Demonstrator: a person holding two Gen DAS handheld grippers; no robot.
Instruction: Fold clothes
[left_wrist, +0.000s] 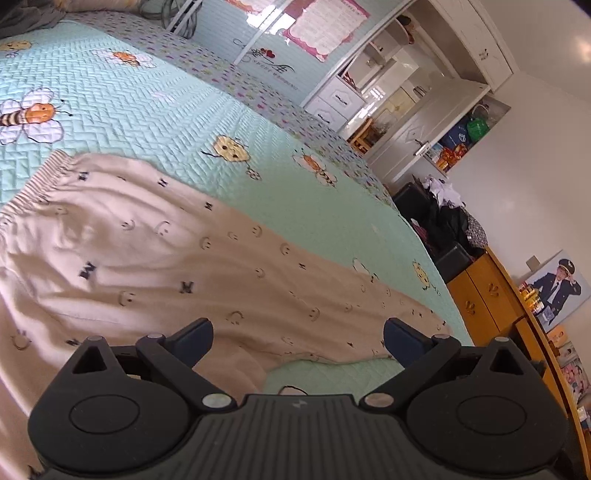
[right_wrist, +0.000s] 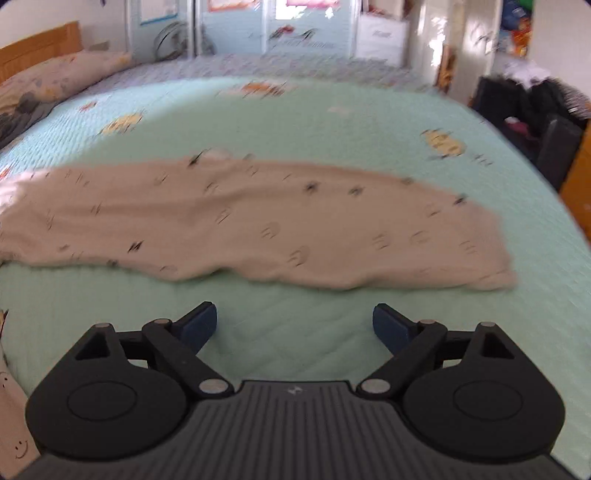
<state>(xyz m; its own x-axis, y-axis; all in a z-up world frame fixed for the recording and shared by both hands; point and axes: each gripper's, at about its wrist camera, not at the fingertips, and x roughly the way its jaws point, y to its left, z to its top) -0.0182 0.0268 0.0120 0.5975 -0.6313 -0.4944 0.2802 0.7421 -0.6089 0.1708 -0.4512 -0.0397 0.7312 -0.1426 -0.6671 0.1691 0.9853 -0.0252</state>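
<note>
A wide bed fills both views, covered by a mint-green quilted bedspread (left_wrist: 155, 110) printed with cartoon bees and yellow hives, with a band of small coloured dots along its far edge. Spread flat across it lie the task's clothes — a pair of pale pink trousers (left_wrist: 155, 258) scattered with small smiley faces and dark letter marks. In the left wrist view the ribbed elastic waistband (left_wrist: 40, 181) sits at the upper left and one leg runs long toward the lower right, ending near the bed's edge; the cloth is lightly wrinkled. In the right wrist view, which is smeared by blur, the same trousers (right_wrist: 258, 221) stretch across the middle of the bed from left to right. Beyond the bed stand white cupboards with drawers (left_wrist: 332, 103), an orange wooden cabinet (left_wrist: 484, 295) and a dark heap of clothing (left_wrist: 443, 214) against the wall; a pillow (right_wrist: 62, 74) lies at the head of the bed. The left gripper (left_wrist: 298, 341) hangs just over the trouser leg with its blue-padded jaws standing wide apart, nothing pinched between them. The right gripper (right_wrist: 294, 323) is over bare bedspread, just short of the trousers' near edge — its jaws too are spread wide and hold nothing.
</note>
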